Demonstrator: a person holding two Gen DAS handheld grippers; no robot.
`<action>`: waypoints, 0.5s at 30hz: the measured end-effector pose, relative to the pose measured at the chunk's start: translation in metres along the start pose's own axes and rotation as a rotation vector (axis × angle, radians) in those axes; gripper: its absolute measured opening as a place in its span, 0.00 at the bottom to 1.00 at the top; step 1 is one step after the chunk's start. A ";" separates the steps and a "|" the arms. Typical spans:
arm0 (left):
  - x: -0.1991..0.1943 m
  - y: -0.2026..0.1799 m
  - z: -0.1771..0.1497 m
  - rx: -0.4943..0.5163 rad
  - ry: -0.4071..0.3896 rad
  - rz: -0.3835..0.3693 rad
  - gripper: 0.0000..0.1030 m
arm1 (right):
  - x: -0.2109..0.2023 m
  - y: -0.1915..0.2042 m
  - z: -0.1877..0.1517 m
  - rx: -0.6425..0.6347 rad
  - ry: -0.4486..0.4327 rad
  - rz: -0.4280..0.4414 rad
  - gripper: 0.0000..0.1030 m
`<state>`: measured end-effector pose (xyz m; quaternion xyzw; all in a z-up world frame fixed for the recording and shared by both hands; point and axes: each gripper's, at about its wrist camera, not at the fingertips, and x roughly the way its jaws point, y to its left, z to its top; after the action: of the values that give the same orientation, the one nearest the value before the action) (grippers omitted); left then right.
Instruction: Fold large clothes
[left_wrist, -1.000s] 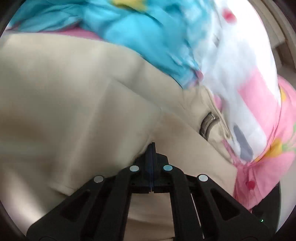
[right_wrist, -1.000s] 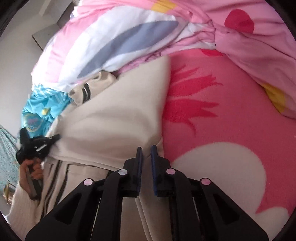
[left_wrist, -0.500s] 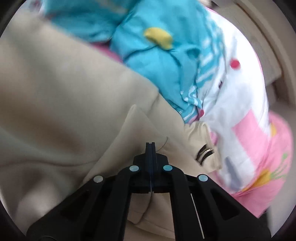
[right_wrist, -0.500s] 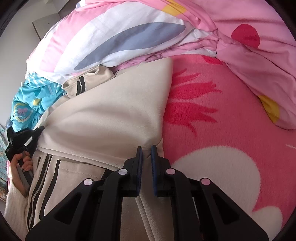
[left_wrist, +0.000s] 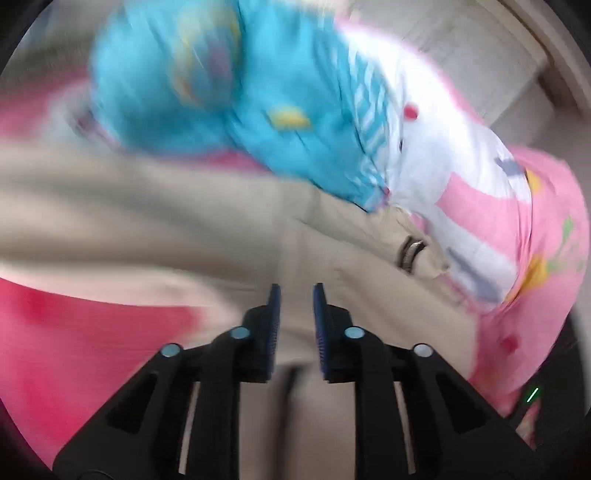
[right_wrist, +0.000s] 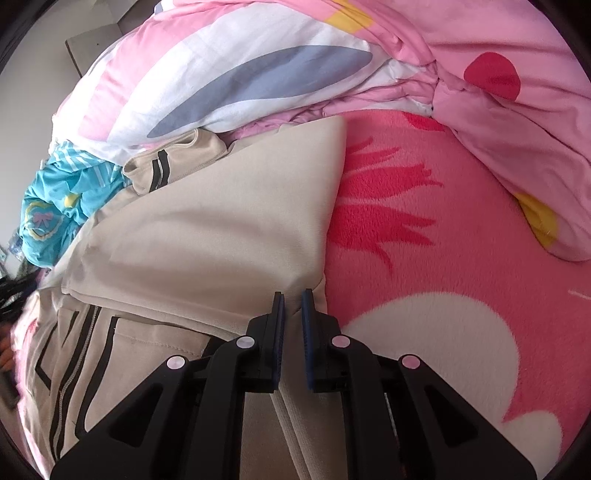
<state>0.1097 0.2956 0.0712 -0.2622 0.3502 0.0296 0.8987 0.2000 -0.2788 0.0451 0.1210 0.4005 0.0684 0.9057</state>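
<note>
Beige jacket (right_wrist: 207, 236) lies folded on the pink blanket (right_wrist: 443, 258). Left gripper (left_wrist: 296, 291) fingers are opening, nothing pinched between them. Right gripper (right_wrist: 292, 295) fingers nearly closed, clamping the jacket's folded edge.

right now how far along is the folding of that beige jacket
Done: one beige flap of the beige jacket already lies folded over its striped front on the pink blanket. In hand: the right tongs pinch the fold's edge; the left tongs are opening, nothing between them. Left: the striped cuff sticks out and the lower part lies unfolded.
</note>
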 end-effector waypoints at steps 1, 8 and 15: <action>-0.022 0.013 0.001 0.003 -0.028 0.019 0.23 | 0.001 0.002 0.000 -0.010 -0.002 -0.014 0.08; -0.141 0.176 0.016 -0.211 -0.129 0.160 0.39 | -0.003 0.018 0.001 -0.083 -0.008 -0.118 0.11; -0.151 0.315 -0.012 -0.587 -0.198 0.134 0.39 | -0.082 0.080 0.021 -0.092 -0.090 -0.069 0.19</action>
<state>-0.0859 0.5803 0.0188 -0.4825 0.2542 0.2140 0.8105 0.1589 -0.2231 0.1390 0.0683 0.3596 0.0500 0.9292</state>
